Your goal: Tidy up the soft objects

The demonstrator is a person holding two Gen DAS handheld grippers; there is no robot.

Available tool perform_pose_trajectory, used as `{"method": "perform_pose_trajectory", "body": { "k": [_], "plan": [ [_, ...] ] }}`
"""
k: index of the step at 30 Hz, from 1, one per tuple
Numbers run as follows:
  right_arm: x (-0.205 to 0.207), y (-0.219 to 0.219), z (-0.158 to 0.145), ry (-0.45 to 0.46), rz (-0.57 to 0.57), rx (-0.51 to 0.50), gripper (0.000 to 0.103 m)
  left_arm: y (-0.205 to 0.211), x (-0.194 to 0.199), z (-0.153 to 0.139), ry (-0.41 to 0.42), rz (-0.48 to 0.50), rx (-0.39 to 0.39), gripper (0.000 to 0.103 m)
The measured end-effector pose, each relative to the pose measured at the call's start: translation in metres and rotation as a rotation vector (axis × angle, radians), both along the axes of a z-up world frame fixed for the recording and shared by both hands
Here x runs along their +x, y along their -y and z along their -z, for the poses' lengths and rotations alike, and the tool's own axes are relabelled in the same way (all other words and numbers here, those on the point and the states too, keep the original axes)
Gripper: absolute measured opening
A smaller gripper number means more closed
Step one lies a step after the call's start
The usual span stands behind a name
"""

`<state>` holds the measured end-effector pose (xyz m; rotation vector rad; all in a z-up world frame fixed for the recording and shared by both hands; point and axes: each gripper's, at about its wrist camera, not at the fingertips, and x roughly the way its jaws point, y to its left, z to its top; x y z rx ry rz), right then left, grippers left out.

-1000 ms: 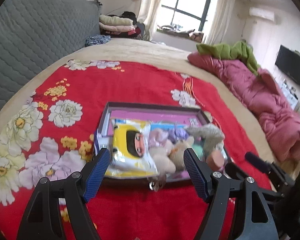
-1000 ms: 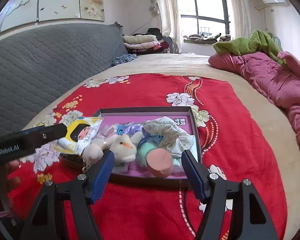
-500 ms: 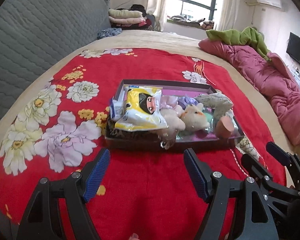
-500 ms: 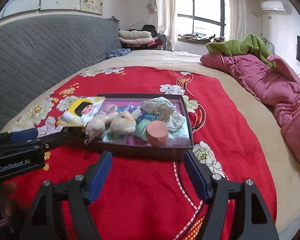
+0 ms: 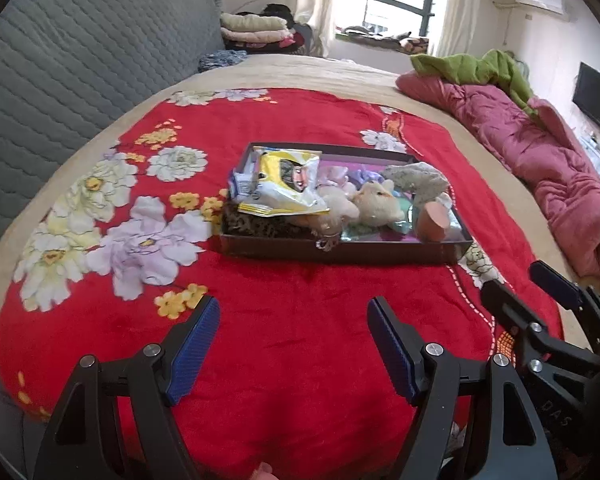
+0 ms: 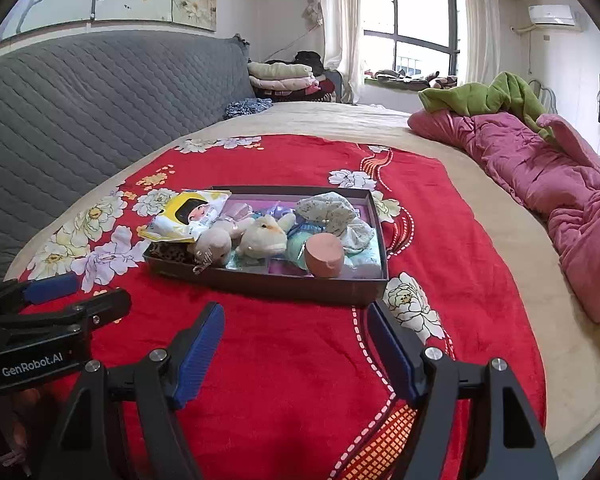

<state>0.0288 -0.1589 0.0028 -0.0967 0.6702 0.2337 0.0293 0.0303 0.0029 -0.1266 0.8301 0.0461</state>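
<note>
A dark shallow box (image 5: 340,251) (image 6: 284,286) sits on the red flowered blanket. It holds a yellow packet with a cartoon face (image 5: 284,186) (image 6: 190,216), a cream plush toy (image 5: 380,202) (image 6: 262,234), a pink egg-shaped sponge (image 5: 432,220) (image 6: 324,256), a speckled cloth (image 5: 418,178) (image 6: 332,210) and a leopard-print item (image 5: 260,224). My left gripper (image 5: 294,322) is open and empty, held back from the box. My right gripper (image 6: 294,328) is open and empty, also short of the box. Each gripper shows in the other's view, the right (image 5: 540,304) and the left (image 6: 60,300).
A grey quilted headboard (image 6: 100,88) runs along the left. A pink quilt (image 6: 560,184) with a green cloth (image 6: 488,98) lies along the right side of the bed. Folded clothes (image 6: 284,78) are stacked at the far end by the window.
Both grippers have pulled back from the box toward the near edge of the bed. The box and its contents now look farther away. Both stay open and empty.
</note>
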Motion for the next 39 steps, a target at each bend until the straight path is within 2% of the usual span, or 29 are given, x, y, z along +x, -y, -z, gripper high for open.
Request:
{"method": "perform_pose_trajectory", "body": {
  "k": [15, 21, 31, 39],
  "plan": [
    [-0.016, 0.009, -0.024, 0.055, -0.006, 0.046, 0.073, 0.010, -0.019, -0.023, 0.033, 0.020, -0.013, 0.077],
    [-0.019, 0.009, -0.020, 0.045, -0.013, 0.039, 0.073, 0.017, -0.027, -0.033, 0.053, 0.028, -0.016, 0.077],
    [-0.016, 0.007, -0.003, 0.016, -0.017, 0.038, 0.073, 0.008, -0.023, -0.021, 0.036, -0.019, -0.002, 0.077],
    [-0.014, 0.008, 0.007, 0.000, -0.016, 0.045, 0.073, 0.009, -0.017, -0.005, 0.006, -0.015, -0.009, 0.077]
  ]
}}
